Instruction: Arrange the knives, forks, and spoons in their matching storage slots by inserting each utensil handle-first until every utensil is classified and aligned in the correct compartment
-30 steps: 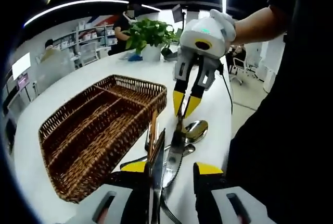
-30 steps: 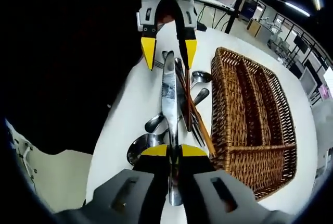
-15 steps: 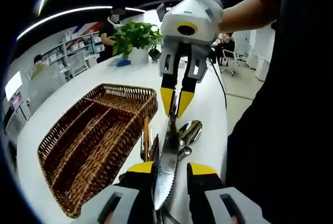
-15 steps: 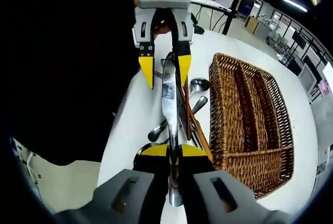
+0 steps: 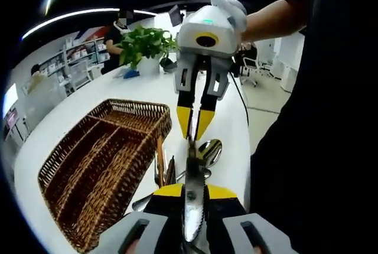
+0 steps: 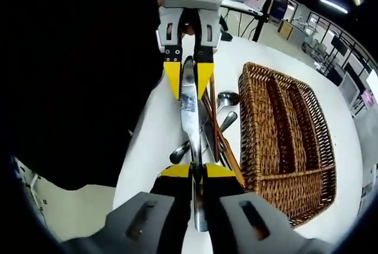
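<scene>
Wicker tray (image 5: 94, 159) w/ three long compartments is seen lying on the white table (image 5: 65, 118); no utensil can be made out in it. Table carries the rest of the cutlery just beside the tray's long wall: spoons (image 6: 226, 97), wood-handled pieces (image 6: 227, 147), all heaped and overlapping. A potted plant (image 5: 144, 44) stands well beyond the tray's far end. Knife (image 6: 190, 112) is held above the heap, alongside the tray, gripped at both ends. Right gripper (image 6: 197, 172) is closed tight on one end of the knife. Left gripper (image 5: 188, 190) has its jaws drawn in on the other end, blade passing between them; in the right gripper view (image 6: 189, 80) its yellow tips flank the blade closely.
</scene>
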